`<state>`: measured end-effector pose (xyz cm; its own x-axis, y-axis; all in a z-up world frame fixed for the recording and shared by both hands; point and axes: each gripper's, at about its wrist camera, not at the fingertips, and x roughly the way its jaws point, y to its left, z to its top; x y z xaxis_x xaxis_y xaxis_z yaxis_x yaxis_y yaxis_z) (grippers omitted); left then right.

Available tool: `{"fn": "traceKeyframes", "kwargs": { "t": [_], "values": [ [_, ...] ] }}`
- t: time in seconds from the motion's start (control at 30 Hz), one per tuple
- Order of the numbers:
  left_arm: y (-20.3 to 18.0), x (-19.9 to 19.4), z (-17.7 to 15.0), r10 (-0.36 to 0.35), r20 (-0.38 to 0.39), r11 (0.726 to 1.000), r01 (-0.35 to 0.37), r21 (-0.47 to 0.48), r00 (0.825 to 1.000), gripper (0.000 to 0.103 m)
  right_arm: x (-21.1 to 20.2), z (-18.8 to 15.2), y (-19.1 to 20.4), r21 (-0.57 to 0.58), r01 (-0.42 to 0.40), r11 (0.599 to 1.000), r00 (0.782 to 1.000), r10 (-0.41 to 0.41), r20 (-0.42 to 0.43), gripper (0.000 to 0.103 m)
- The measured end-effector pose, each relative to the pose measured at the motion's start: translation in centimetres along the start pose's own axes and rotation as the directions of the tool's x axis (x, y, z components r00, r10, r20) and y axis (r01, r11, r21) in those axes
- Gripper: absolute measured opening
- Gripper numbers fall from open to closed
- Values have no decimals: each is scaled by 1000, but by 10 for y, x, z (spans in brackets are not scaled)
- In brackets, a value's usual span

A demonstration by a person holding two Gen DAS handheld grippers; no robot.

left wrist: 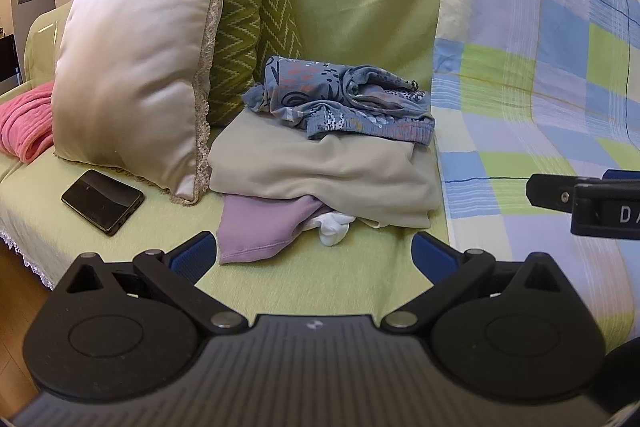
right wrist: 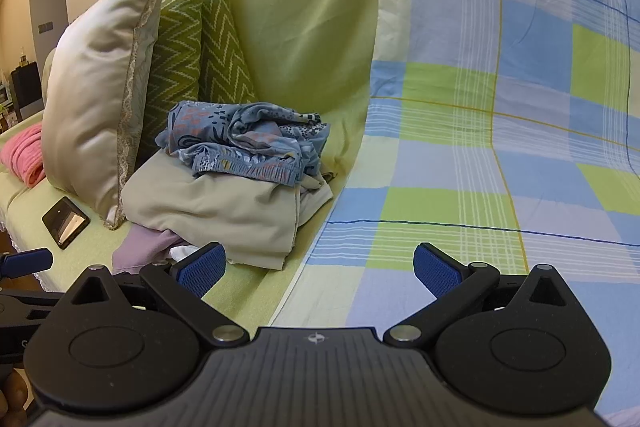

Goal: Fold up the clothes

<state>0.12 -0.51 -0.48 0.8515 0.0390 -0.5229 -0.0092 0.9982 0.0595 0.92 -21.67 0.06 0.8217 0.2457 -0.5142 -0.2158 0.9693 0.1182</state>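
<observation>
Left gripper (left wrist: pixel 314 259): jaws spread wide, nothing between the blue pads, held at bottom centre of the left wrist view just short of the clothes pile (left wrist: pixel 324 163). Judged reason: approach posture, wide enough to take a fabric edge.

Right gripper (right wrist: pixel 318 269): also wide apart and empty, bottom centre of the right wrist view, above the seam between the green sofa cover (right wrist: pixel 304 27) and the checked sheet (right wrist: pixel 500 131). Its tip also shows at the right edge of the left wrist view.

Pile, centre of both frames, 4 layers visible:
- top: crumpled blue patterned garment (left wrist: pixel 340 95)
- beige garment (left wrist: pixel 316 167)
- lilac garment (left wrist: pixel 260 227), corner sticking out toward the left gripper
- white item (left wrist: pixel 334 227), mostly hidden

Nothing is folded yet. The checked sheet lies flat w/ no items on it, prob. the folding area.

Cream pillow (left wrist: pixel 136 67) and phone (left wrist: pixel 102 201) sit left of the pile; pink cloth (left wrist: pixel 26 123) at far left edge.
</observation>
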Motion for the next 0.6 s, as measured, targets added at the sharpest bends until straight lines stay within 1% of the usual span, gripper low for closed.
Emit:
{"fn": "traceKeyframes", "kwargs": {
  "t": [0.6],
  "values": [
    [0,1,-1,3,-5,1000,-3,7,1000,102,0,-1,2,-5,6,1000,1000,-6,-1,103]
  ]
}}
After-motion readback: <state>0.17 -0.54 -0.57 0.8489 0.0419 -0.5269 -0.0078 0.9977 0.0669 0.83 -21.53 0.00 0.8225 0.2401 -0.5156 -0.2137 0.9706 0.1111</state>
